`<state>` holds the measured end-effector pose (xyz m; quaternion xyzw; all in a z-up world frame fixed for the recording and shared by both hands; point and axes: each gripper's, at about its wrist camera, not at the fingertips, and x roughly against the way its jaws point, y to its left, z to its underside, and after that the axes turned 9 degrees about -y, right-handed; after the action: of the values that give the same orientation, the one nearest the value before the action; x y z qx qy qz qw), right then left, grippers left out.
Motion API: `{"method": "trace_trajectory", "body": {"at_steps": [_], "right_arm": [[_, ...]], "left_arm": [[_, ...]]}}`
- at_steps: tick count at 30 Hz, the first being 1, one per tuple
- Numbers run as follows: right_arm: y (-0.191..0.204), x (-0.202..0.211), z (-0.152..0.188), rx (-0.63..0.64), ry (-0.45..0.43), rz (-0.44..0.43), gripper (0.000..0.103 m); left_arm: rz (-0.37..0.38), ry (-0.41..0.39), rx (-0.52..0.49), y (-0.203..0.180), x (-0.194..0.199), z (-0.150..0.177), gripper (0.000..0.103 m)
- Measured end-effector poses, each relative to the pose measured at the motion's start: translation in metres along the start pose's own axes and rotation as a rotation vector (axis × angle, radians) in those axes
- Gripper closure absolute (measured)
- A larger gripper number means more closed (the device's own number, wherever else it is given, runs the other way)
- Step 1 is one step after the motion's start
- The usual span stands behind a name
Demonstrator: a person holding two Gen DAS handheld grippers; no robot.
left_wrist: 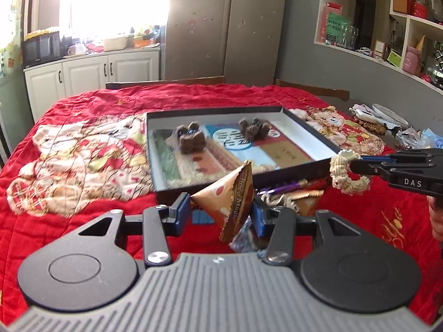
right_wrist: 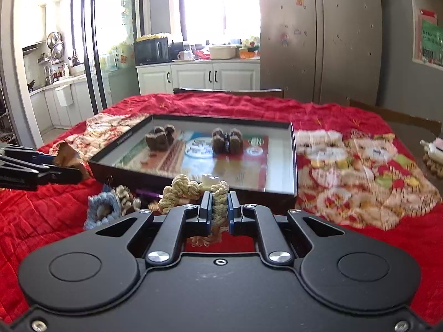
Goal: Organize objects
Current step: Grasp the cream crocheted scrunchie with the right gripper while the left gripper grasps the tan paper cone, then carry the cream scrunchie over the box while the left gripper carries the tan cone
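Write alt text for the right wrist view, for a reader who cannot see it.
The right gripper is shut on a cream knitted ornament, held just short of a shallow dark box on a red quilt. Two brown plush items lie in the box, and the left gripper holds a brown snack packet at the left edge.

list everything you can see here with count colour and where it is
shallow box: 1, dark outside, pale walls, printed floor, centre of the table
brown fuzzy items: 2 clusters, brown, inside the box, apart
snack packet: 1, brown and orange, between the left claw's fingers, lifted
knitted cream piece: 1, cream, clamped in the right claw
blue knitted piece: 1, light blue, on the quilt before the box
quilt: 1, red with bear print, covering the table
fridge: 1, grey, behind the table
cabinets: white, under the window
left claw: 1, black with blue pads, shut on the packet
right claw: 1, black, shut on the cream piece
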<state>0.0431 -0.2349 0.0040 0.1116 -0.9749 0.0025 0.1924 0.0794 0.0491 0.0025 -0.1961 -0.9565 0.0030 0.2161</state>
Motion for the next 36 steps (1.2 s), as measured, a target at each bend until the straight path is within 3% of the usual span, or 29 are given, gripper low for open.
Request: {"method": "trace_trajectory", "body": {"at_steps": [8, 19, 36], "right_arm": [[-0.004, -0.014, -0.036, 0.030, -0.059, 0.054, 0.092], [-0.026, -0.083, -0.069, 0.013, -0.058, 0.152, 0.092], [-0.056, -0.173, -0.051, -0.083, 0.005, 0.232, 0.092]], "left_arm": [[0.026, -0.019, 0.012, -0.006, -0.024, -0.028, 0.053], [-0.013, -0.018, 0.017, -0.011, -0.093, -0.061, 0.053], [-0.089, 0.049, 0.030, -0.008, -0.176, -0.062, 0.053]]}}
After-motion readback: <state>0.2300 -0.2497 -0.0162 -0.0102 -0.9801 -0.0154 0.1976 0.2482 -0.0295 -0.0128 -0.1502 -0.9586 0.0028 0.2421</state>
